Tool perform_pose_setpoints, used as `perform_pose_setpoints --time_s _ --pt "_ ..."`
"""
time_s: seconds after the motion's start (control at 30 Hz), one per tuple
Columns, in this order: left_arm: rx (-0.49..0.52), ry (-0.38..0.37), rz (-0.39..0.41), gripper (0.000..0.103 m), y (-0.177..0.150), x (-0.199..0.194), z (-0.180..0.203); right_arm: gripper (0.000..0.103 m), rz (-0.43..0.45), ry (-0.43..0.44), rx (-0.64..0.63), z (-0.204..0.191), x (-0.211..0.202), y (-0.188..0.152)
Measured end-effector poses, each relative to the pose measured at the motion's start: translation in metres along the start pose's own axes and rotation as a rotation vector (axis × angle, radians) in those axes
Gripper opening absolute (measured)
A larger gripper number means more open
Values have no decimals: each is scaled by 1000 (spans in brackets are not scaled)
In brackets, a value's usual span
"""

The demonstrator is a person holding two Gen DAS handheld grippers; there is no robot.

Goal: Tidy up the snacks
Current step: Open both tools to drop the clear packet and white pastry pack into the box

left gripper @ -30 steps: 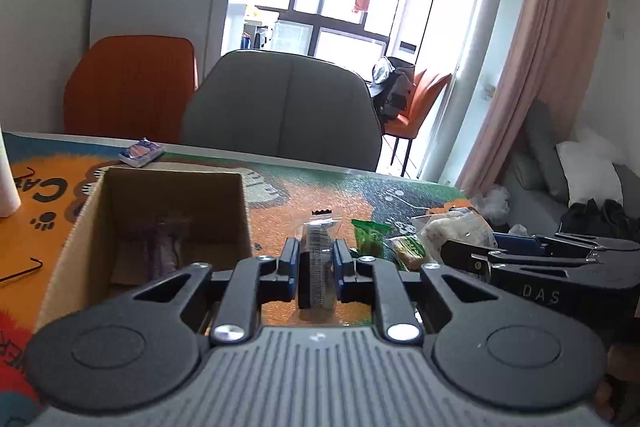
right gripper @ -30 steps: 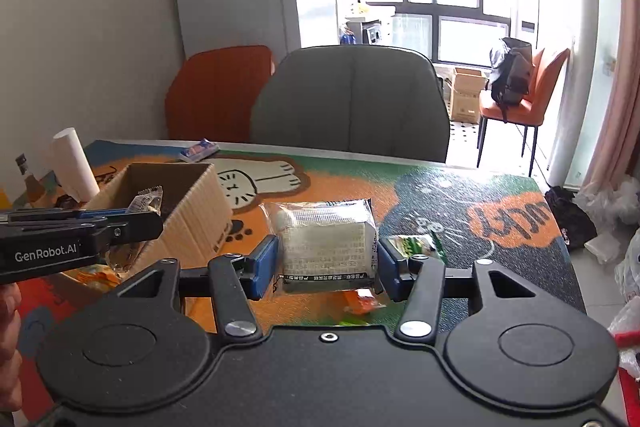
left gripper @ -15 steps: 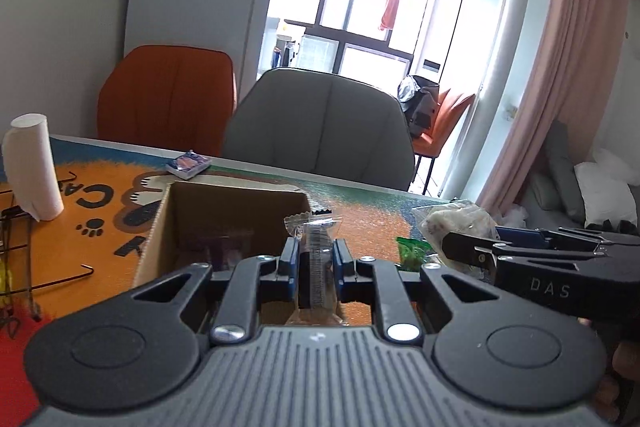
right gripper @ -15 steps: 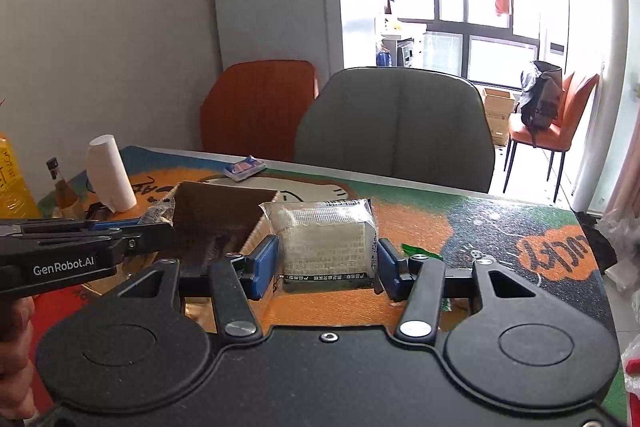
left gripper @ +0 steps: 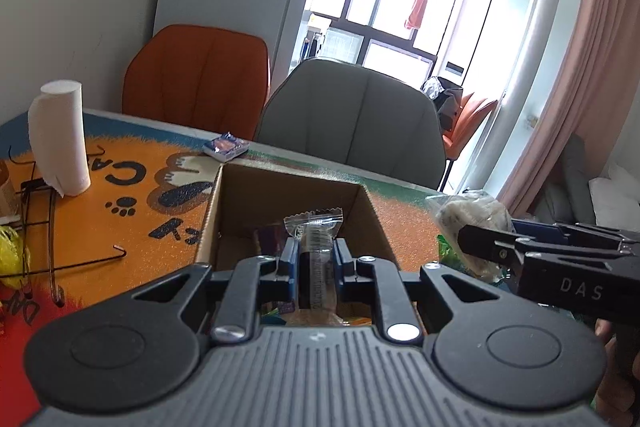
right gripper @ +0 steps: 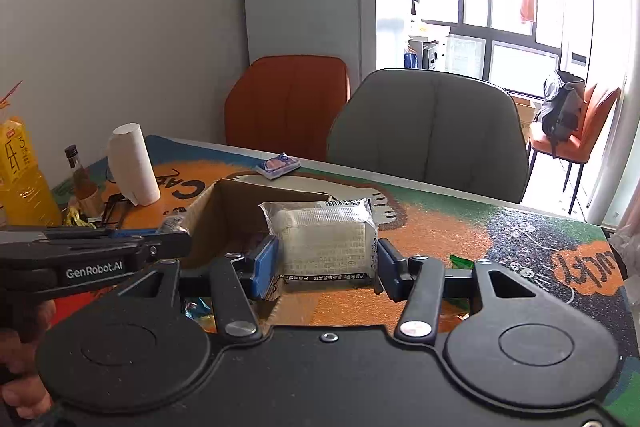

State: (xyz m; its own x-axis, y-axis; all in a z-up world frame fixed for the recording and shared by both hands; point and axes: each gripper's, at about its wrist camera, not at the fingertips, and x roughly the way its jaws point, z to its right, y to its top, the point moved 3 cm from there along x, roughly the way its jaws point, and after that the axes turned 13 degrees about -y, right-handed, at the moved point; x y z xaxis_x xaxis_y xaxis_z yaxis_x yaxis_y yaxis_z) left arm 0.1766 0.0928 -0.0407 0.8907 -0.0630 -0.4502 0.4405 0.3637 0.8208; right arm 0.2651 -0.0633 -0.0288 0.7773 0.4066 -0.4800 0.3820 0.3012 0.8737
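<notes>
1. Table [right gripper: 532,239] under us, covered by a grainy printed mat in orange, green and navy with cartoon lettering; a few loose wrappers lie near its front edge, so we judge the sorting unfinished.
2. Box [left gripper: 224,203]: plain brown cardboard, open-topped, square-walled, and we can already see some packets at its bottom. Partly filled, we'd say.
3. We carry the white packet [right gripper: 326,241], a blocky pack in crinkly clear film with printed text, clamped in the right gripper [right gripper: 326,263] between blue pads at a medium width. It hangs beside the box's right wall, not yet over the opening.
4. We have the slim bar [left gripper: 316,259] too, dark filling in a clear wrapper with a serrated top edge, pinched upright in the left gripper [left gripper: 316,267], whose jaws sit narrow on it. It hovers above the box's near edge.
5. Both drops are left to do.
</notes>
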Motion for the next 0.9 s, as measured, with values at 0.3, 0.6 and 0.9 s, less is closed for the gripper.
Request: perform_pose_setpoints --time_s 0.3,0.6,0.9 --pt "-46 11 15 20 3 -5 -26 50 -7 24 -26 -23 7 5" --pt "-78 33 16 24 1 -14 -36 52 -1 78 -31 -38 7 9" --pt "-48 66 43 75 1 -16 -24 73 10 36 60 -9 -2 10"
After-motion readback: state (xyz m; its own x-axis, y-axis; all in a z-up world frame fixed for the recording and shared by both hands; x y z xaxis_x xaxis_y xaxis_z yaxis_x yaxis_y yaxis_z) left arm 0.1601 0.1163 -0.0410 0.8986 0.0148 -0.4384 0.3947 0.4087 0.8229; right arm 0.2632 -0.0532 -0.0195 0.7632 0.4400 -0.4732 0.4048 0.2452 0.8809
